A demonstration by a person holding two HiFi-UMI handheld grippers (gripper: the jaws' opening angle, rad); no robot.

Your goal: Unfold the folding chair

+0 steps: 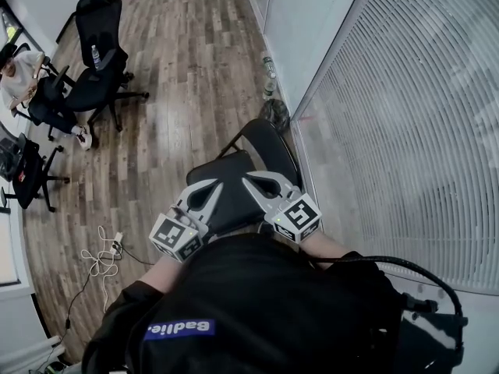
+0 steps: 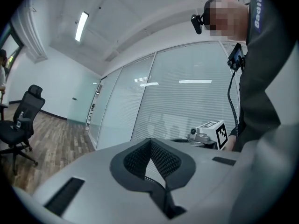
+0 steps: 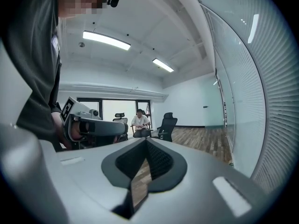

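Folding chair (image 1: 269, 150) looks open at 12 o'clock. Left gripper (image 1: 209, 192) and right gripper (image 1: 253, 181) are both pressed together, pinching nothing. Next I'd check it's steady.

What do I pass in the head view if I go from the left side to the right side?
seated person → office chair → folding chair → blinds

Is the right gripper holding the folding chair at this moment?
No: in the right gripper view, the right gripper has its jaws closed together, tip against tip, with nothing gripped between them.
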